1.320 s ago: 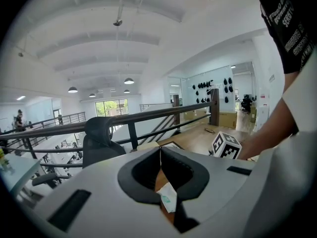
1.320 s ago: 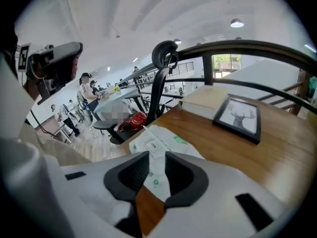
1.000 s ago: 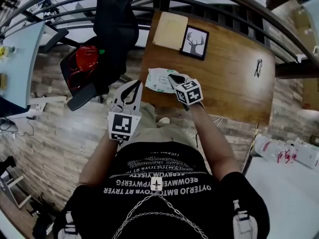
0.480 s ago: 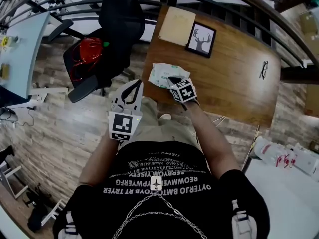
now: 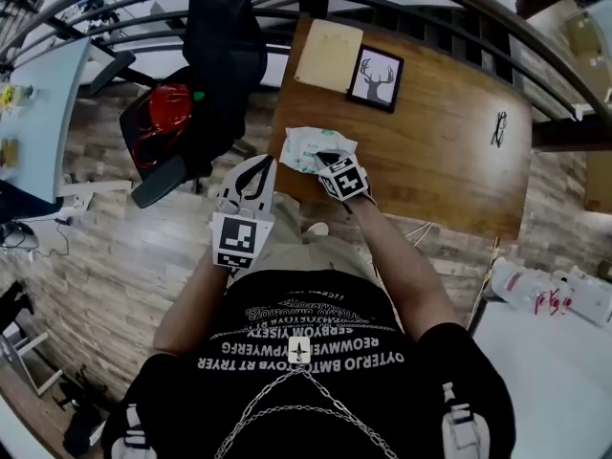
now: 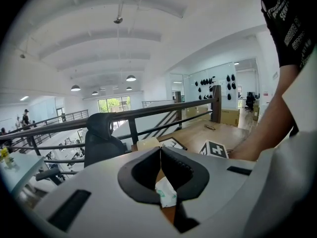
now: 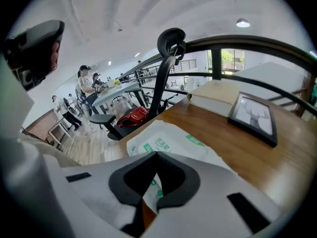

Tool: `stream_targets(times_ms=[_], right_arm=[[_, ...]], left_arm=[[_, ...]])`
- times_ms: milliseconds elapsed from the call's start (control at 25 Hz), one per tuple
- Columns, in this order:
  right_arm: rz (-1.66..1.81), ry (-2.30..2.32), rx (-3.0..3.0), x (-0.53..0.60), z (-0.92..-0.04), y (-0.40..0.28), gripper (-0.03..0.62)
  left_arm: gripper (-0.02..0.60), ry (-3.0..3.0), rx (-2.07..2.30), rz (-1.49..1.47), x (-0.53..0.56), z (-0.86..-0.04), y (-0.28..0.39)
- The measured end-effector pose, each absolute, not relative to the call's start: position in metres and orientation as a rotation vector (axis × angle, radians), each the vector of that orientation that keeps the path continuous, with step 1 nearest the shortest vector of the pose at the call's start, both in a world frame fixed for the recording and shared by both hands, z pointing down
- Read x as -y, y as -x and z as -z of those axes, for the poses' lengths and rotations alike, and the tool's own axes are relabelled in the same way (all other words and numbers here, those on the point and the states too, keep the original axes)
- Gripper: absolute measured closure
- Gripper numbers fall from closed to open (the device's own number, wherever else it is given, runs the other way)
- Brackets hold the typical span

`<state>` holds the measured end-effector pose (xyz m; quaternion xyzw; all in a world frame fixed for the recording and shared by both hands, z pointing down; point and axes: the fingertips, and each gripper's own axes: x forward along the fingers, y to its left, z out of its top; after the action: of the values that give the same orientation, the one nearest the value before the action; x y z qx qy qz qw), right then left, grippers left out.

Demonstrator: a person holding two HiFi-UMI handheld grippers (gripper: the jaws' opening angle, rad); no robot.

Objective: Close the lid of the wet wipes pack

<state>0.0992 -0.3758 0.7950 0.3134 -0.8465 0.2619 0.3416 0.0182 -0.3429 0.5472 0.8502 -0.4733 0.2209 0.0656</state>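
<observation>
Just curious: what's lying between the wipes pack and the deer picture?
Nothing; bare tabletop separates the wipes pack and deer picture, seen in the head view.

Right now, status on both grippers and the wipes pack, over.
Left gripper shut, short of table edge. Right gripper shut, tips over wet wipes pack. Nothing in the way.

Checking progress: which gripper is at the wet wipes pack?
The right gripper, jaws shut, tips over the wet wipes pack; the left gripper hangs beside the table.
</observation>
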Motion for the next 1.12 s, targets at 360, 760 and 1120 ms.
stream_targets(times_ms=[360, 760, 1120], right_arm=[[-0.512, -1.164, 2.466, 0.380, -0.645, -0.142, 0.580], [-0.101, -1.432, 2.612, 0.379, -0.440, -0.177, 0.580], [-0.091, -1.464, 2.621, 0.358, -0.409, -0.187, 0.580]], left_arm=[[0.554, -2.672, 1.417, -0.619, 0.377, -0.508, -0.022], [0.554, -2.831, 1.366, -0.454, 0.378, -0.426, -0.029], [0.554, -2.916, 1.440, -0.423, 0.364, -0.380, -0.030]])
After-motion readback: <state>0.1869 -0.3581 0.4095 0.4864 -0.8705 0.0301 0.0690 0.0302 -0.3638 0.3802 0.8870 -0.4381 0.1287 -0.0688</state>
